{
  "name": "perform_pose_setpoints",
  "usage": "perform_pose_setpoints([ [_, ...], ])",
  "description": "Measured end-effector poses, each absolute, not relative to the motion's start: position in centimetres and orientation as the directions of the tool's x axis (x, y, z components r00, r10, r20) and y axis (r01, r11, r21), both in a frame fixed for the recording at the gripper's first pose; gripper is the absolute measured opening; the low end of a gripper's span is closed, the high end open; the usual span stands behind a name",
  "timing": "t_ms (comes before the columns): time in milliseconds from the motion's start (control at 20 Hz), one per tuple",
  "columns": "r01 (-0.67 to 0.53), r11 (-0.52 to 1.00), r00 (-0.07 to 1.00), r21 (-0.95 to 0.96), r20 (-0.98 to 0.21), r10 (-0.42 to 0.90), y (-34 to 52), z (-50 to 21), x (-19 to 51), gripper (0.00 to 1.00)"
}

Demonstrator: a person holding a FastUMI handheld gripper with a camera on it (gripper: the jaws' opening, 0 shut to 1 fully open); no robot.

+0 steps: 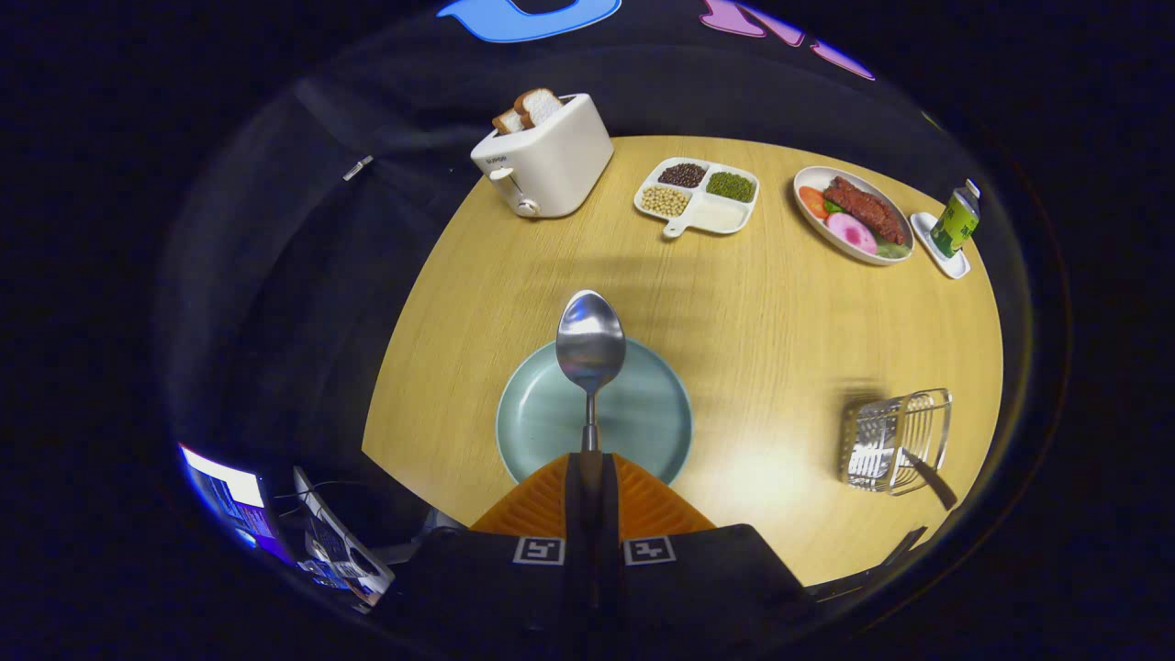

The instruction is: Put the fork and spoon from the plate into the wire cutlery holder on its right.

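My claw [590, 477] is clamped on the handle of the spoon [590, 344], both fingers [542, 500] pressed together on it. The spoon's long axis runs straight ahead of me, in line with the fingers, with the bowl at the far end. It hangs lifted over the blue-green plate [643, 422], which sits by the near edge of the worktop [771, 321] just ahead of the fingers; I see no other cutlery on the part of the plate that shows.

The wire cutlery holder [895, 441] lies to my right of the plate, well apart from it, towards the near right corner of the worktop. A dark handle [932, 477] already sticks out of it, leaning towards me, most likely the fork. So my coming move, as I judge it, is a sideways carry to the right, then tipping the spoon so it drops in end first.

Beyond, along the far edge, stand a toaster [546, 156] with bread, a divided dish [698, 195] of beans, a food plate [854, 216] and a green bottle [955, 220].
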State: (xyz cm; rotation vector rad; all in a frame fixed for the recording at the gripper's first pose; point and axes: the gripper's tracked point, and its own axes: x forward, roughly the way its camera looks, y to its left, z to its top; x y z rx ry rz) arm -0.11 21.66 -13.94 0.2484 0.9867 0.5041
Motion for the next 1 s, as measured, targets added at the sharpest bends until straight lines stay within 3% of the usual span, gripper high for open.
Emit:
perform_pose_setpoints([
  [400,-0.26,0.908,0.431,0.33,-0.802,0.415,6.6,-13.3,-1.6,0.08],
  [1000,-0.3,0.939,0.103,0.17,-0.972,0.209,-4.4,-21.1,-4.2,0.09],
])
